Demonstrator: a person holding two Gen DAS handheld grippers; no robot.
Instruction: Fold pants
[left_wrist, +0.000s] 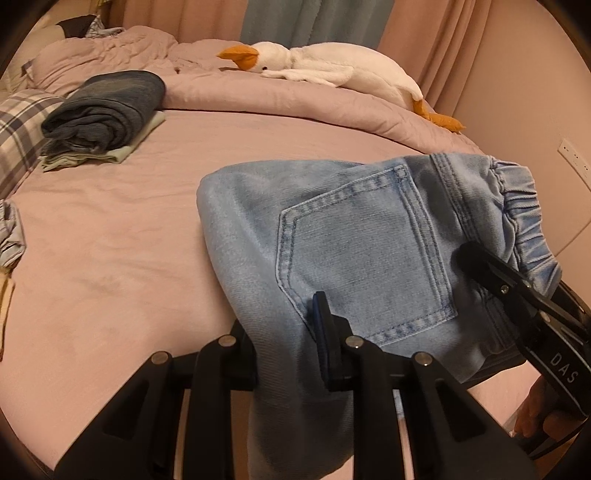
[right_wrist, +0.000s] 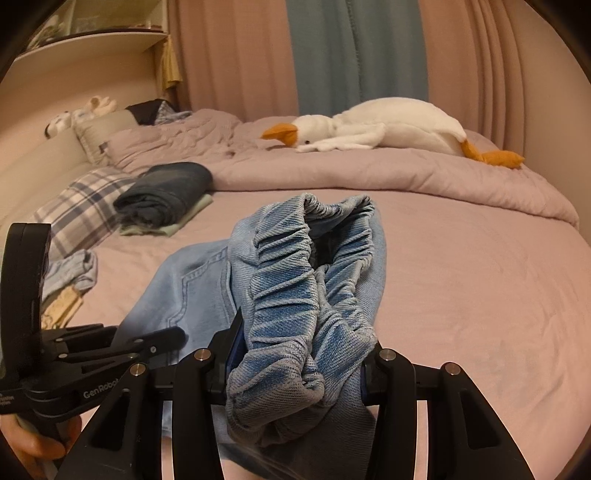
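Note:
Light blue denim pants (left_wrist: 354, 236) with a back pocket and an elastic waistband are held up over the pink bed. My left gripper (left_wrist: 284, 339) is shut on the pants fabric below the pocket. My right gripper (right_wrist: 299, 354) is shut on the bunched elastic waistband (right_wrist: 306, 280). The right gripper also shows at the right of the left wrist view (left_wrist: 495, 273), at the waistband. The left gripper shows at the lower left of the right wrist view (right_wrist: 162, 339). The lower legs of the pants hang out of sight.
A folded dark blue garment on a pale green one (left_wrist: 107, 110) lies at the back left by a plaid pillow (left_wrist: 18, 133). A white plush goose (left_wrist: 332, 66) lies on the bunched pink duvet (left_wrist: 295, 99). Loose cloth (left_wrist: 11, 236) sits at the left edge. Curtains hang behind.

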